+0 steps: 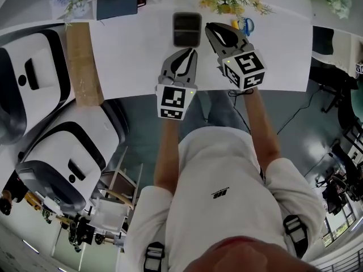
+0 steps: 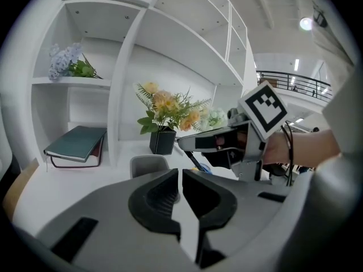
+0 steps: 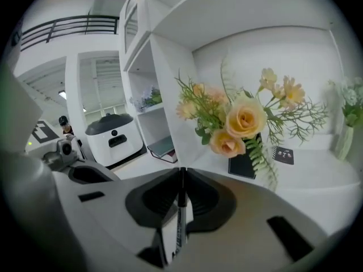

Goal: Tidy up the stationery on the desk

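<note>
Left gripper (image 2: 180,177): fingers a thin slit apart, nothing between them. The grey pen holder (image 1: 187,29) stands on the white bench (image 1: 130,55) just ahead of these fingers and left of the right ones. Right gripper (image 3: 181,174): fingers clamped on a dark pen (image 3: 179,225), which runs back between them towards the camera, up off the bench. Blue-handled scissors (image 1: 245,24) lie just right of the right fingers. Yellow flowers (image 3: 241,120) sit beyond them.
</note>
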Demonstrator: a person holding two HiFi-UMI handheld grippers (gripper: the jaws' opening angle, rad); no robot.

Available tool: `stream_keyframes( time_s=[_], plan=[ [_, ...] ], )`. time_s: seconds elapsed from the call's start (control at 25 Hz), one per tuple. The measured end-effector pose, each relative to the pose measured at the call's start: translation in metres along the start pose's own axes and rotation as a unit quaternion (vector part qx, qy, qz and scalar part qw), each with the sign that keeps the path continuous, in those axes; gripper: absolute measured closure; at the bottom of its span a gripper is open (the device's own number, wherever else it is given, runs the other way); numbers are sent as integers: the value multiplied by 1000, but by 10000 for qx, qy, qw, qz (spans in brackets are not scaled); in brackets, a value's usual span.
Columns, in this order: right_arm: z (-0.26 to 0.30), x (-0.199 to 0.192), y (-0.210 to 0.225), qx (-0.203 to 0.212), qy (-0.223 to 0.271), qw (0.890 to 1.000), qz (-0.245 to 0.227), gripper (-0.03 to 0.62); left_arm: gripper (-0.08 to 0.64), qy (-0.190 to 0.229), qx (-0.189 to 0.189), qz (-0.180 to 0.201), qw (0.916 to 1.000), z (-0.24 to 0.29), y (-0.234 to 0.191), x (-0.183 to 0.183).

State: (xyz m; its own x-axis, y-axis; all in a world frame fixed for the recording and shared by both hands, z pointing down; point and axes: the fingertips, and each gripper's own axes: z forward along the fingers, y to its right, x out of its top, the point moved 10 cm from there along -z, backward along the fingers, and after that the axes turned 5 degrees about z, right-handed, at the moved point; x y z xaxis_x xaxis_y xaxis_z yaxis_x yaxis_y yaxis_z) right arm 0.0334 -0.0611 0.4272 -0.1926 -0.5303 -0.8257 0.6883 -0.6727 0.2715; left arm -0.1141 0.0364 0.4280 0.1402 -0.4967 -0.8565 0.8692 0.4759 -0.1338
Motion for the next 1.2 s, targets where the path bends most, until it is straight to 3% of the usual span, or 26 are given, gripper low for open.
stream_keyframes(
  time_s=[0.68, 1.0, 1.2],
  plan=[
    [37, 21, -26, 812, 971, 9910, 435, 561, 560, 94, 426, -146, 9989, -21, -32, -1],
    [55, 13, -27, 806, 1213, 9890, 250, 561, 560, 75, 482, -142, 9987, -22, -39, -4],
    [64, 0, -24, 607, 961, 9935, -61, 561, 560, 62, 450, -162, 9988, -20, -38, -7]
  ],
)
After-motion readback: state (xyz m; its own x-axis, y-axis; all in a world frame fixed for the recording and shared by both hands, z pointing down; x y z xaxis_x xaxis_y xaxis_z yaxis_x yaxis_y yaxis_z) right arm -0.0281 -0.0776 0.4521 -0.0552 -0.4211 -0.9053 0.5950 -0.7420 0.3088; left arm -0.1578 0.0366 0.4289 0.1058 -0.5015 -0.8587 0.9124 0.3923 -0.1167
